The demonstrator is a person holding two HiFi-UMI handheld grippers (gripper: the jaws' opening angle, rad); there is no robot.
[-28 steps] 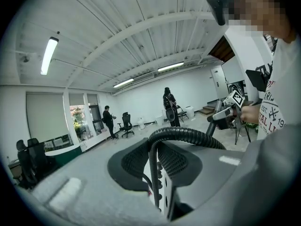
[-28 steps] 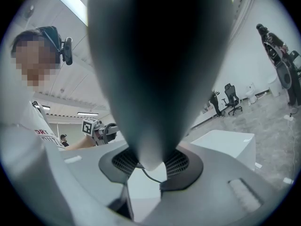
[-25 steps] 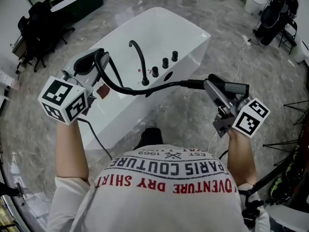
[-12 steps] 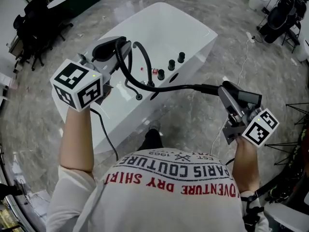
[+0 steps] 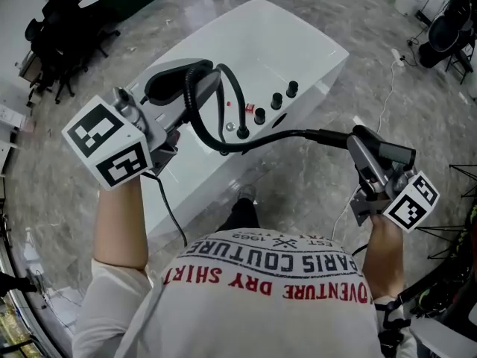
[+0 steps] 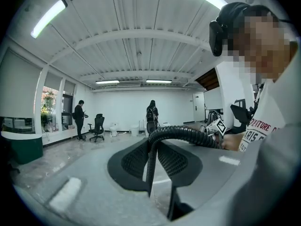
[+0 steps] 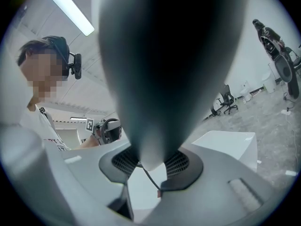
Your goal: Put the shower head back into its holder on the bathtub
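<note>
The black shower head (image 5: 329, 135) is held level by its handle in my right gripper (image 5: 369, 145), which is shut on it to the right of the white bathtub (image 5: 298, 36). In the right gripper view the shower head (image 7: 160, 69) is a dark blur filling the space between the jaws of my right gripper (image 7: 150, 163). Its ribbed black hose (image 5: 195, 103) runs left and loops up through my left gripper (image 5: 190, 86), shut on it above the tub's deck. The hose (image 6: 151, 149) crosses my left gripper (image 6: 153, 164). Three black knobs (image 5: 276, 101) and a curved black spout (image 5: 237, 95) stand on the deck.
Grey marble floor (image 5: 313, 192) surrounds the tub. A white cable (image 5: 380, 80) trails on the floor at the right. Black office chairs (image 5: 52, 36) stand at the far left, dark gear (image 5: 447, 28) at the far right. Two people (image 6: 153, 114) stand far across the room.
My left gripper has carried the hose loop towards the tub and over its deck, and rolled. My right gripper with the shower head has drifted a little to the right.
</note>
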